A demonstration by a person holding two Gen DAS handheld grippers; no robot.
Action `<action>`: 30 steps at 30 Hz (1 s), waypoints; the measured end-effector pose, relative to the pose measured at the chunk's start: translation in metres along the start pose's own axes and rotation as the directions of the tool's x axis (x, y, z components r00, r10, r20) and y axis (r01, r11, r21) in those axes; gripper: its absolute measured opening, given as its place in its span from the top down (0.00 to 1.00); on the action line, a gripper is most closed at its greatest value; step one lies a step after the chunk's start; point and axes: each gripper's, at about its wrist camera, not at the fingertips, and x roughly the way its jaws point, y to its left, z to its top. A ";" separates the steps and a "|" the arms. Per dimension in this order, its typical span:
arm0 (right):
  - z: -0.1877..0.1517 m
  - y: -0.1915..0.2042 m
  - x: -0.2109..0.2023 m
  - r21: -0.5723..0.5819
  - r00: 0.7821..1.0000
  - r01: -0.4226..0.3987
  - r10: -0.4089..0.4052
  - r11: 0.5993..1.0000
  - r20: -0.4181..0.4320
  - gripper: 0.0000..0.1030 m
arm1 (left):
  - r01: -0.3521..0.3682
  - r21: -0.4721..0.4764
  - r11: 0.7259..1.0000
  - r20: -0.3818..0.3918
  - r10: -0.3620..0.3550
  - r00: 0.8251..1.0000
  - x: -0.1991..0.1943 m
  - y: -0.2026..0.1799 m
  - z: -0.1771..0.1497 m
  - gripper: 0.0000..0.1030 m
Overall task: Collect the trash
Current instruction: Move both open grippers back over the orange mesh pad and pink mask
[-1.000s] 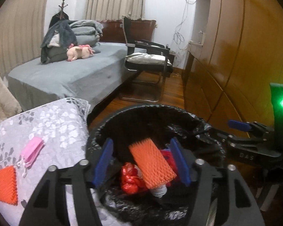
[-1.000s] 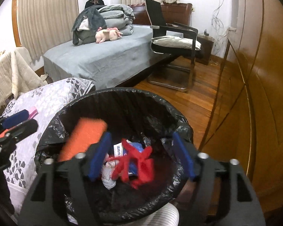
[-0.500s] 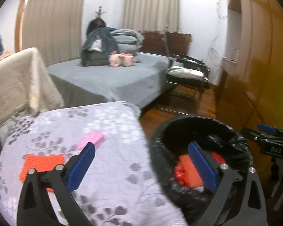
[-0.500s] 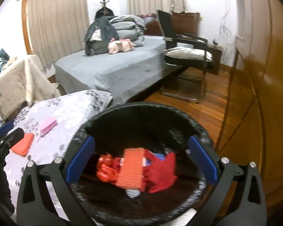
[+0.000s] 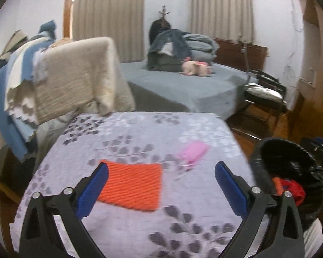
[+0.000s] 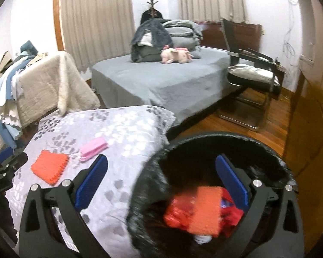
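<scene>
An orange foam net (image 5: 132, 186) lies flat on the floral cloth-covered table (image 5: 140, 232), between my left gripper's (image 5: 161, 188) open blue fingers. A pink mask (image 5: 192, 153) lies beyond it to the right. Both show in the right wrist view, the net (image 6: 49, 168) and the mask (image 6: 93, 148). The black-lined bin (image 6: 258, 148) stands right of the table and holds an orange net (image 6: 206, 211) and red wrappers (image 6: 179, 211). My right gripper (image 6: 161, 185) is open and empty over the bin's near left rim.
A chair draped with beige and blue blankets (image 5: 60, 81) stands behind the table. A grey bed (image 6: 161, 81) with folded bedding and a pink plush lies beyond. A black chair (image 6: 252, 75) and wooden wardrobe (image 6: 312, 116) stand at the right.
My left gripper let the orange net fall into the bin, opened wide and swung left over the table. My right gripper opened wide and shifted left and back.
</scene>
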 end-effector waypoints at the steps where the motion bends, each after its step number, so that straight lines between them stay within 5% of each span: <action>1: 0.001 0.007 0.004 -0.004 1.000 -0.008 0.009 1.000 0.004 0.05 | -0.012 -0.005 1.000 -0.003 0.012 1.000 0.002 0.007 -0.001 0.06; 16: 0.003 0.108 0.083 -0.125 0.993 -0.113 0.110 0.986 -0.031 0.05 | -0.116 -0.069 0.991 -0.103 0.109 0.989 0.058 0.080 -0.023 0.06; 30: -0.007 0.126 0.138 -0.139 0.990 -0.099 0.084 0.985 -0.109 0.05 | -0.108 -0.108 0.988 -0.243 0.079 0.967 0.117 0.100 -0.050 0.06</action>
